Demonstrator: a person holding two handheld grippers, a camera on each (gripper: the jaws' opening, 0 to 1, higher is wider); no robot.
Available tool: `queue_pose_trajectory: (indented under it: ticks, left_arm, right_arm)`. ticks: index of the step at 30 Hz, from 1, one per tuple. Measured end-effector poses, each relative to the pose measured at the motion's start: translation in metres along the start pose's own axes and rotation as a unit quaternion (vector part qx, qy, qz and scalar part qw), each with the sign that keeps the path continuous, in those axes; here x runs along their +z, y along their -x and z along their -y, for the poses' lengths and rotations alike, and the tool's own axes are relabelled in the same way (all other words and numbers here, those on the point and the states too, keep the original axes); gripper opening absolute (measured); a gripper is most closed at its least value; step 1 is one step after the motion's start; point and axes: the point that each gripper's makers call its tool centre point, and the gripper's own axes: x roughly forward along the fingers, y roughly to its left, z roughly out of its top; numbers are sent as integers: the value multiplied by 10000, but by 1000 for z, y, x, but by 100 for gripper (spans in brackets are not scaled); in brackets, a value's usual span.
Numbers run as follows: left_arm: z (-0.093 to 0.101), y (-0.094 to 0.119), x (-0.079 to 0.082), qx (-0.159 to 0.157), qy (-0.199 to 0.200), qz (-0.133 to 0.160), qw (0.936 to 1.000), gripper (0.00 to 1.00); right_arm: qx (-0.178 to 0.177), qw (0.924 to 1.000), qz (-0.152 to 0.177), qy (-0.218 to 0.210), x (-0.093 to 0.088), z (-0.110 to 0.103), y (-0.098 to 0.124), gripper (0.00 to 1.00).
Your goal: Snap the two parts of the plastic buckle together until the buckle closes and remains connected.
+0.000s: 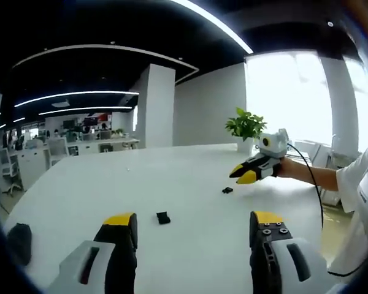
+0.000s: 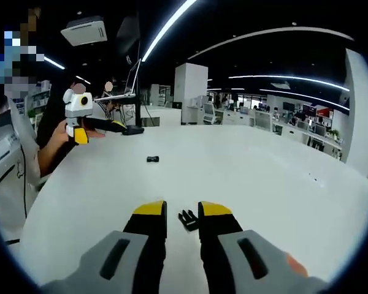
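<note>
Two black buckle parts are lying apart on the white table [image 1: 172, 177]. In the left gripper view, the left gripper [image 1: 193, 223] is hovering with jaws wide apart and holding nothing — the socket part [image 1: 163, 217] is sitting between and beyond its tips, and the pronged part [image 1: 227, 190] is lying just under the right gripper [image 1: 244, 173], whose yellow tips are looking nearly closed.

In the right gripper view, the right gripper [image 2: 182, 214] is standing with jaws narrowly parted, the pronged part [image 2: 187, 219] sitting in the gap — whether they are pinching it I cannot tell. The socket part [image 2: 153, 159] is lying farther off, near the left gripper [image 2: 95, 131].

The left gripper [image 1: 193, 223] is held low, its yellow-tipped fingers [image 1: 121, 228] spread wide apart. The right gripper [image 2: 182, 218] has its fingers [image 2: 151, 217] set closer together, a narrow gap between them.
</note>
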Motion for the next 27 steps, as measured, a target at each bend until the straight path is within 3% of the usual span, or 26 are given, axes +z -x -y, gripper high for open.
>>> queue_pose_trajectory:
  ticks: [4, 8, 14, 18, 27]
  left_arm:
    - [-9, -9, -4, -116, 18, -187, 9998, 81]
    - [-17, -18, -8, -98, -63, -243, 9996, 80]
    - [-19, -30, -4, -229, 184, -144, 9995, 79]
    - [-29, -38, -11, -28, -199, -457, 9988, 79]
    - [-35, -63, -16, -136, -238, -608, 9978, 80]
  right_arm:
    - [-49, 9999, 137, -45, 7, 1, 5, 18]
    - [-57, 9995, 273, -127, 10, -2, 8, 18]
    - [-124, 9990, 412, -139, 12, 0, 14, 18]
    - [-135, 9989, 431, -139, 13, 1, 16, 18]
    - [-136, 9982, 581, -75, 27, -4, 21, 18]
